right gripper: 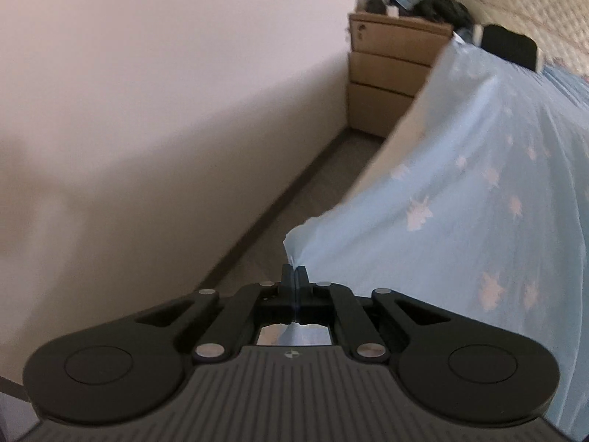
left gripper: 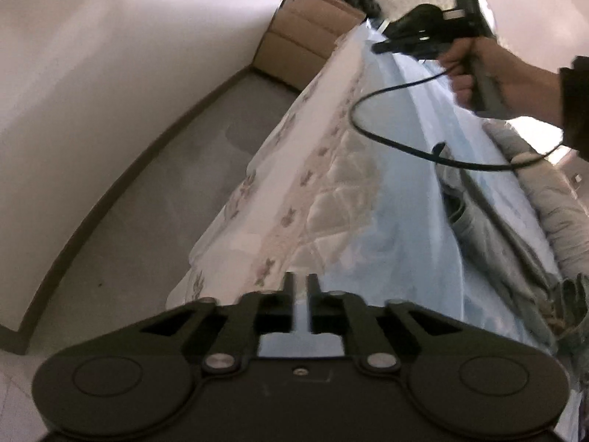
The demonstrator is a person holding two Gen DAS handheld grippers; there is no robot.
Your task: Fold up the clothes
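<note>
A pale blue cloth with white star shapes (right gripper: pixel 478 184) hangs lifted over the bed. My right gripper (right gripper: pixel 295 270) is shut on a bunched corner of it. In the left wrist view a hand holds that right gripper (left gripper: pixel 381 47) high at the upper right, pinching the top edge of the blue cloth (left gripper: pixel 401 221). My left gripper (left gripper: pixel 302 287) sits low against the cloth's near end. Its fingers stand a narrow gap apart, with smooth pale blue showing through the gap and no bunching at the tips. A flowered white band (left gripper: pixel 294 184) runs along the cloth's left edge.
Grey garments (left gripper: pixel 522 199) lie on the bed to the right. A black cable (left gripper: pixel 362 129) loops below the hand. A wooden chest of drawers (right gripper: pixel 390 84) with dark clutter on top stands in the corner. A strip of grey floor (left gripper: pixel 176 184) runs between the wall and the bed.
</note>
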